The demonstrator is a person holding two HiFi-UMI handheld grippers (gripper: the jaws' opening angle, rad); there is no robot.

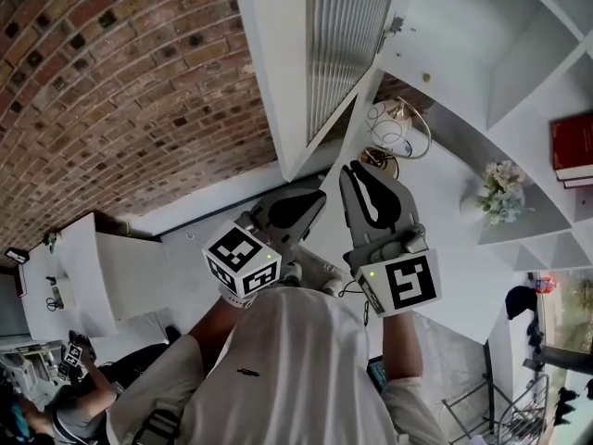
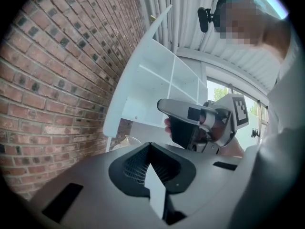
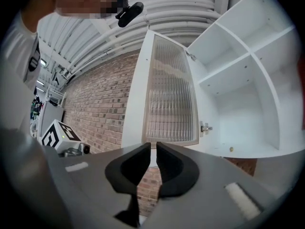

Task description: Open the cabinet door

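Cabinet door (image 1: 341,44) open, top cut off; right gripper (image 3: 153,148) jaws almost together, nothing between; left gripper (image 2: 150,145) seemingly closed, empty.

The brick wall (image 1: 120,91) stands at the left and the cabinet (image 1: 482,35) at the right, with the open cabinet door (image 1: 343,35) jutting out between them. The left tongs (image 1: 318,199) and right tongs (image 1: 357,168) sit side by side before the door's lower corner. Beyond the right tongs, under the cabinet, stands a wire ornament (image 1: 394,128). To its right a flower bunch (image 1: 500,191) sits on a shelf, with books (image 1: 573,146) further right.
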